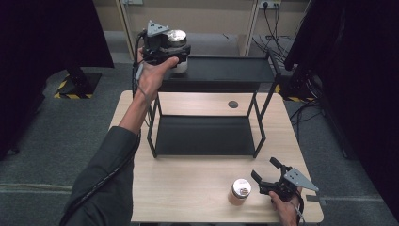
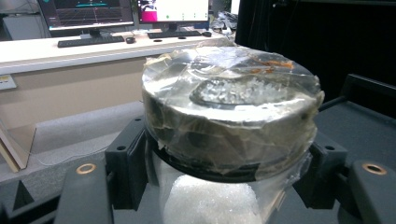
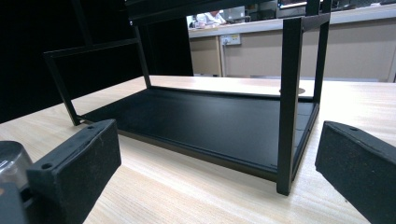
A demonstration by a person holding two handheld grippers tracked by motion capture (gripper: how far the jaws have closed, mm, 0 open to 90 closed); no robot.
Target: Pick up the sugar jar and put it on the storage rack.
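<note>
A clear jar with a shiny lid under plastic wrap sits at the left end of the black rack's top shelf. My left gripper is shut on it. In the left gripper view the jar sits between the two jaws, with white filling below the lid. I cannot tell whether it touches the shelf. A second jar with a brownish body stands on the table near the front edge. My right gripper lies just right of it, open and holding nothing. The right gripper faces the rack's lower shelf.
The two-level black rack stands mid-table, its lower shelf bare. A dark round hole marks the wooden tabletop behind it. In the right gripper view, the second jar's lid shows beside the left jaw. Cables and black curtains surround the table.
</note>
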